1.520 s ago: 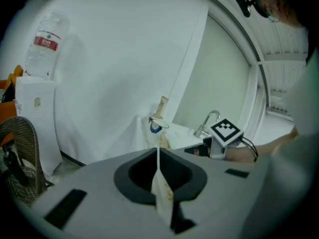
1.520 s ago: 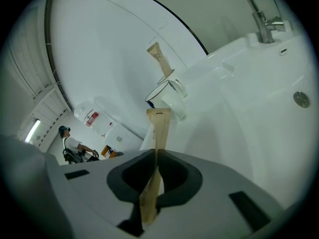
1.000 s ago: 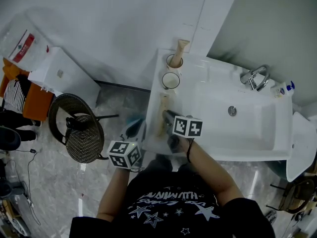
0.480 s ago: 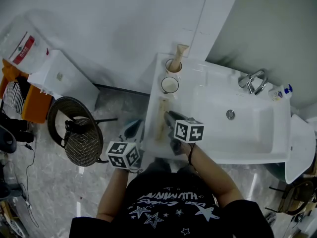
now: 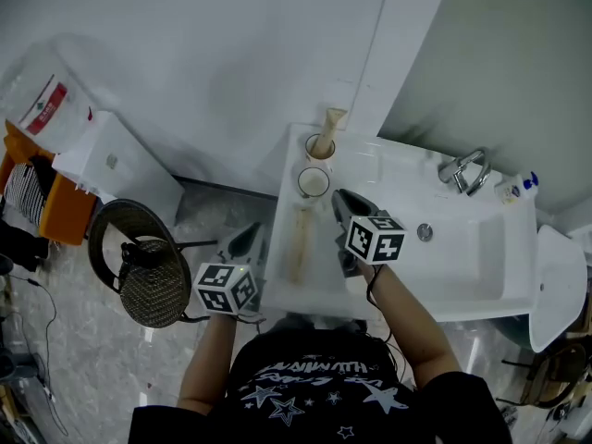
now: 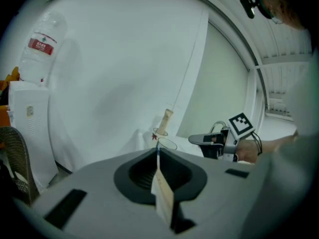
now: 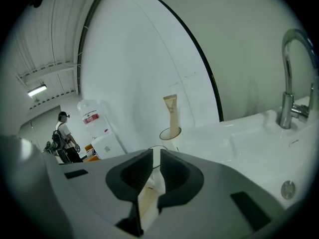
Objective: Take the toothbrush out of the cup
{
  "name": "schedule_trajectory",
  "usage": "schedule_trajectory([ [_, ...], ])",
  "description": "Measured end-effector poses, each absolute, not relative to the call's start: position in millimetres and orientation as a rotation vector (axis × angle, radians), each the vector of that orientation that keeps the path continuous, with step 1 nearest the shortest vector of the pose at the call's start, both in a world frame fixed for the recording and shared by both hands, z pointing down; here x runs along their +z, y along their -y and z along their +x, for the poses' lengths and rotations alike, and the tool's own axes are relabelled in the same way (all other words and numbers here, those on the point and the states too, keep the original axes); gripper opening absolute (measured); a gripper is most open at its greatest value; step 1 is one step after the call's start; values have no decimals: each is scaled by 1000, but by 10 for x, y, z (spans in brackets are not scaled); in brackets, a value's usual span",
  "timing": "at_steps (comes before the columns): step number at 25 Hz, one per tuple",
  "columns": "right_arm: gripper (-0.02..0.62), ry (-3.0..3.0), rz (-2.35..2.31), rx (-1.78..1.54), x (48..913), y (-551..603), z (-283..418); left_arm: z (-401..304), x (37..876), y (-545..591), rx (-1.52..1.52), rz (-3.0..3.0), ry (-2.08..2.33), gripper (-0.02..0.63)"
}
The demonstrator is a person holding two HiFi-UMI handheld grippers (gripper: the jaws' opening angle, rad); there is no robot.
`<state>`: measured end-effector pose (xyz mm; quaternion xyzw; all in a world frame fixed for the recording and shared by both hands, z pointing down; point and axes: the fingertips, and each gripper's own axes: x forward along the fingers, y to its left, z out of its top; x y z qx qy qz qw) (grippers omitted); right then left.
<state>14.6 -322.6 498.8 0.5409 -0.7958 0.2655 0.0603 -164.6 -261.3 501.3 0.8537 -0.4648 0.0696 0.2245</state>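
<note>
Toothbrush (image 5: 298, 240) flat nr cup (image 5: 314, 182); bottle (image 5: 28, 80) label (image 5: 48, 106) illegible.

- One sink (image 5: 481, 257) is taking up the right side, carrying one tap (image 5: 465, 168) and one drain (image 5: 425, 232).
- Two cups are standing on its left edge: a far cup (image 5: 313, 149) and a near cup (image 5: 313, 182).
- One tube (image 5: 331, 121) is sticking out of the far cup.
- One toothbrush (image 5: 299, 240) is lying flat beside the basin.
- One small bottle (image 5: 516, 187) is standing near the tap.
- One water jug (image 5: 42, 100) is sitting by one white cabinet (image 5: 111, 146).
- One wicker chair (image 5: 153, 280) is standing nearby.
- One person (image 7: 64, 138) is standing far off.
</note>
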Motion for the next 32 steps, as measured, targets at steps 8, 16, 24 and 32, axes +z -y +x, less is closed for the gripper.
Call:
schedule_trajectory([
  [8, 44, 2404, 1691, 729, 4777, 3807, 272, -1640, 4909, 2905, 186, 2372, 1292, 28],
  [16, 56, 2419, 1682, 700, 4736, 4243, 266, -1736, 4922, 3076, 172, 2340, 1300, 28],
  [24, 106, 2379, 1718, 696, 4864, 4556, 236, -1773, 4891, 3207, 162, 2344, 1302, 28],
  [32, 104, 2344, 1749, 715, 4915, 4765, 236, -1818, 4995, 3183, 166, 2313, 1301, 28],
])
